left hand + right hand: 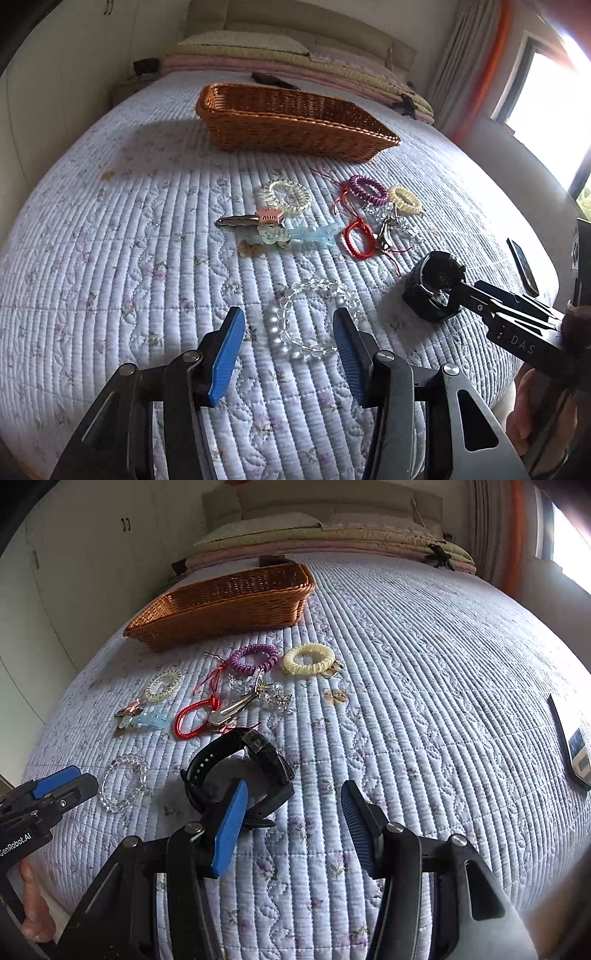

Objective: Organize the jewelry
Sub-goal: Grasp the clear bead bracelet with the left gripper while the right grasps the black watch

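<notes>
Jewelry lies on a quilted bed. My left gripper [288, 350] is open, low over a clear bead bracelet [314, 314], with its fingers on either side of it. My right gripper [291, 827] is open; its left finger [231, 827] stands inside the loop of a black watch [240, 771], which also shows in the left wrist view [434, 288]. Beyond lie a red cord bracelet [358, 238], a purple coil band [367, 188], a cream coil band [404, 199], a clear coil band [288, 195], hair clips [251, 219] and a blue star piece [314, 236].
An empty brown wicker basket [295, 125] stands further back on the bed; it also shows in the right wrist view [229, 602]. A phone [570, 738] lies near the bed's right edge. Pillows and folded bedding are at the head. A window is on the right.
</notes>
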A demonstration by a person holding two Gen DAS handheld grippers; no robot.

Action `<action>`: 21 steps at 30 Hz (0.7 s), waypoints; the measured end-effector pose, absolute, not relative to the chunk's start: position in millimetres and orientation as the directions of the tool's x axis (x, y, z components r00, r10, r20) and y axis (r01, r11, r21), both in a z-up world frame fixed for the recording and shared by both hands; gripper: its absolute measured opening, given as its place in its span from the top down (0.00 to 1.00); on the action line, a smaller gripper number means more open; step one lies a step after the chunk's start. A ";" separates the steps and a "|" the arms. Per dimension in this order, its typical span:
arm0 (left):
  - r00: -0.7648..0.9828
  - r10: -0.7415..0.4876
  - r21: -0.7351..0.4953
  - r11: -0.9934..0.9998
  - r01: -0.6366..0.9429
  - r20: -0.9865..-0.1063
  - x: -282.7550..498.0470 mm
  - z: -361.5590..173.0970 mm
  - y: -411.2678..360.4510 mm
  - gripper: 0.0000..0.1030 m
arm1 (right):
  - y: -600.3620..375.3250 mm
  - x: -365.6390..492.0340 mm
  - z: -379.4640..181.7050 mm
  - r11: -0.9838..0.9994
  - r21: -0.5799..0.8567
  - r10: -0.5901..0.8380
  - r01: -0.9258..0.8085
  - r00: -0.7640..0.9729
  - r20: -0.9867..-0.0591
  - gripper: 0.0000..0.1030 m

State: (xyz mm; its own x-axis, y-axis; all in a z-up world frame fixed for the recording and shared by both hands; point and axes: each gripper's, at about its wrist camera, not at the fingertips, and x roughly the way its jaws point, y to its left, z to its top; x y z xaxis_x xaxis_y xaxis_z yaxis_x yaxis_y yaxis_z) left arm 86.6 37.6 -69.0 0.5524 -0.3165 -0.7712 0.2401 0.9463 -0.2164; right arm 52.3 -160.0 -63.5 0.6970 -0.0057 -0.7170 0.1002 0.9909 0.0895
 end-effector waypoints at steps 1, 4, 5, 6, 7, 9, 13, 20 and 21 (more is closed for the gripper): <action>0.540 -0.318 -0.219 0.946 0.241 -0.779 90.0 -71.5 37.1 0.55 | -159.8 54.5 -63.9 0.990 0.092 -0.007 0.106 0.689 -0.724 0.48; 0.499 -0.331 -0.237 0.940 0.244 -0.801 97.6 -81.2 33.3 0.61 | -155.8 64.0 -66.7 0.990 0.088 -0.009 0.114 0.657 -0.754 0.55; 0.501 -0.316 -0.222 0.945 0.238 -0.806 98.6 -83.3 32.1 0.67 | -154.5 65.5 -67.1 0.991 0.078 -0.014 0.112 0.648 -0.762 0.60; 0.508 -0.301 -0.204 0.949 0.239 -0.807 99.2 -83.6 31.5 0.70 | -154.5 65.8 -67.2 0.992 0.068 -0.018 0.110 0.639 -0.769 0.61; 0.510 -0.298 -0.197 0.950 0.243 -0.807 98.2 -83.3 30.4 0.71 | -154.7 66.0 -67.6 0.993 0.061 -0.019 0.104 0.632 -0.774 0.62; 0.504 -0.305 -0.202 0.947 0.249 -0.808 97.8 -83.8 31.0 0.74 | -157.7 65.8 -68.7 0.994 0.060 -0.012 0.095 0.624 -0.782 0.63; 0.499 -0.304 -0.198 0.946 0.256 -0.811 95.5 -86.3 27.2 0.79 | -163.3 71.6 -78.9 0.990 0.113 0.035 0.089 0.610 -0.791 0.71; 0.535 -0.277 -0.151 0.952 0.267 -0.798 89.8 -86.5 18.1 0.93 | -156.5 65.3 -78.1 0.994 0.090 0.021 0.068 0.675 -0.737 0.79; 0.542 -0.283 -0.157 0.951 0.267 -0.792 89.8 -86.1 17.4 0.93 | -158.0 64.0 -77.6 0.993 0.100 0.030 0.064 0.682 -0.730 0.79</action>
